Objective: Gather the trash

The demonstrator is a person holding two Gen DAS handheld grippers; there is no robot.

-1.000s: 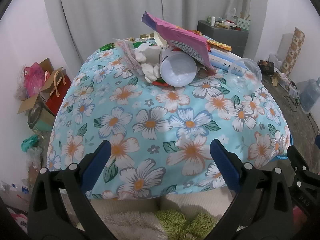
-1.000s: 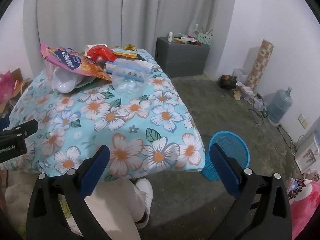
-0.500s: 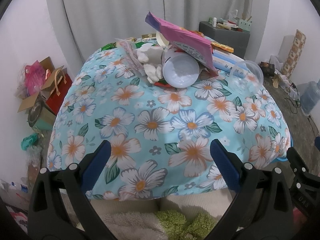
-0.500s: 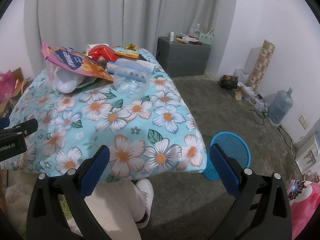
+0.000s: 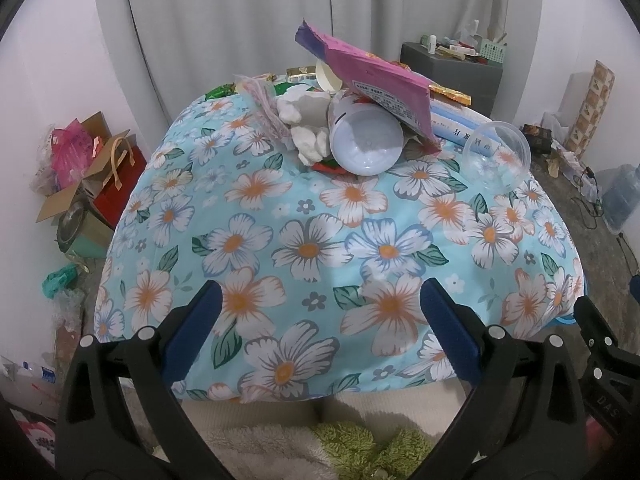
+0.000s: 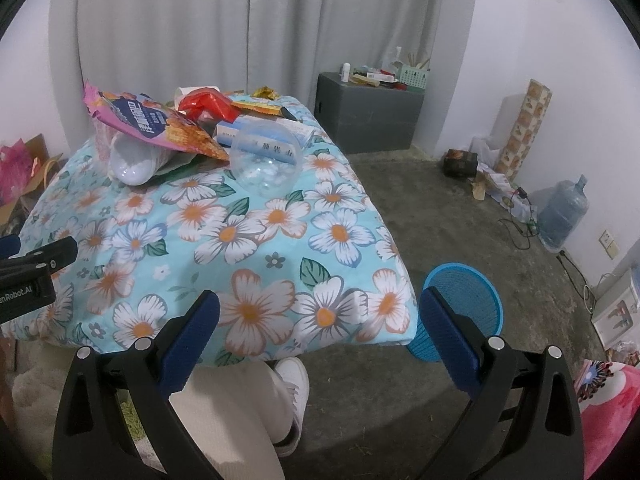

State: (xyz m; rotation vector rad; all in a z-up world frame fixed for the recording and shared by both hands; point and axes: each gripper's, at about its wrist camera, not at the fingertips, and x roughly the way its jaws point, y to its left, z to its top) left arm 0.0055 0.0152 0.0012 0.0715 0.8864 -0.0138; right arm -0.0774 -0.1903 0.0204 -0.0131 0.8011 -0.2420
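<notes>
Nothing looks collected yet. On the tabletop point(image 5: 320, 248), under its floral blue cloth, the whole litter pile sits toward the far edge: crumpled white tissue point(image 5: 306, 122) at the left, a white plastic cup on its side point(image 5: 366, 142) beneath a pink snack bag point(image 5: 372, 76), then a clear plastic dome lid point(image 5: 498, 152) nearest the right edge. The left gripper point(image 5: 320, 322) and right gripper point(image 6: 320, 326) hover at the near edge, fingers spread wide and empty. The blue mesh wastebasket point(image 6: 464, 304) waits on the floor by the near right corner.
</notes>
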